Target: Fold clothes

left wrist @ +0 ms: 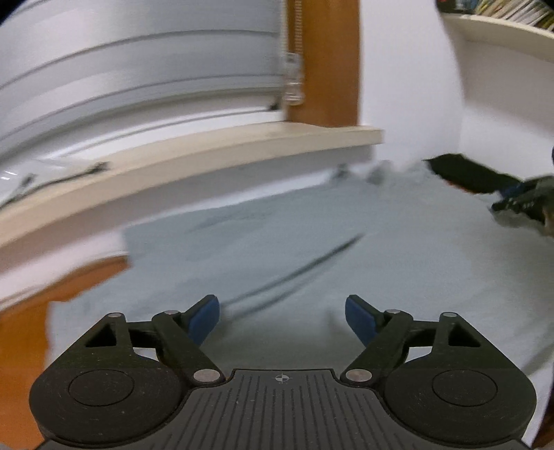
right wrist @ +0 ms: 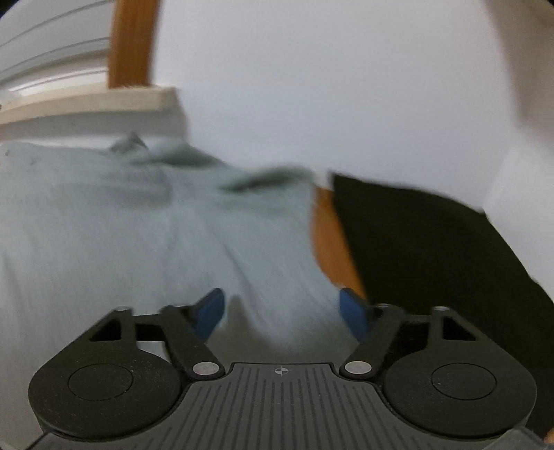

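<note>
A pale grey-blue garment [left wrist: 311,242] lies spread over the orange-brown table [left wrist: 24,339], with a dark crease line across it. My left gripper [left wrist: 282,318] hovers low over its near part, jaws wide open and nothing between the blue pads [left wrist: 206,316]. In the right wrist view the same garment [right wrist: 138,235] fills the left and middle, its collar rumpled at the far edge. My right gripper [right wrist: 282,311] stands open over the garment's right edge; a fold of cloth rises between the pads [right wrist: 353,316] without touching them. The right gripper [left wrist: 519,200] also shows at the far right of the left wrist view.
A black cloth-like thing [right wrist: 432,249] lies right of the garment, with a strip of bare table [right wrist: 329,239] between them. Behind the table run a cream window sill [left wrist: 207,155], white blinds, a wooden frame post [left wrist: 325,62] and a white wall. A shelf [left wrist: 502,31] hangs top right.
</note>
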A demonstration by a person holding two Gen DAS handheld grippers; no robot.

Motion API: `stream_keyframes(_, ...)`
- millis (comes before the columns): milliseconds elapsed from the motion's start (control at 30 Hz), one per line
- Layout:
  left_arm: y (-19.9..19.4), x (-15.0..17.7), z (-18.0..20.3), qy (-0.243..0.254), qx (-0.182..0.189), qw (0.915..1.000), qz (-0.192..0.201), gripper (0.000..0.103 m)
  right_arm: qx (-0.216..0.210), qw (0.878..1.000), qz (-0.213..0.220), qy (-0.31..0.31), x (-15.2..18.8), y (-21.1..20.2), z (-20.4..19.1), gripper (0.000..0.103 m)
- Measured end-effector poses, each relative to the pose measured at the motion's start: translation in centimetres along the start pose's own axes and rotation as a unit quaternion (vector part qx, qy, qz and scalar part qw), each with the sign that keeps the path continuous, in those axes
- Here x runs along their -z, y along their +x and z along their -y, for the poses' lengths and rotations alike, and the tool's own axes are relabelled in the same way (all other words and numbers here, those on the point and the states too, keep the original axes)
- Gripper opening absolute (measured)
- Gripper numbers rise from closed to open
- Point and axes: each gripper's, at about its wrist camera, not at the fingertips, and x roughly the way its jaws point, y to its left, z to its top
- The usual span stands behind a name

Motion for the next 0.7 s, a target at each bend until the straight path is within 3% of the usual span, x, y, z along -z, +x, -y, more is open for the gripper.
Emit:
stream_keyframes(67, 1.0, 0.5, 0.7, -0.009, 0.015, 0.9998, -0.006, 0.086, -0.013, 1.000, -0.012, 0.018, 0.8, 0.0, 0.9, 0.054)
stream_keyframes(267, 2.2, 2.1, 0.9, 0.003, 0.003, 0.9994, -0.036, 0.087, -0.011, 0.999, -0.005, 0.041, 0.6, 1.6, 1.1, 0.054)
stream_keyframes(700, 2.1, 2.6, -0.9, -0.001, -0.007, 0.9990, -0.043, 0.094, 0.008, 0.998, 0.022, 0.061, -2.3, 6.6, 1.0, 0.054)
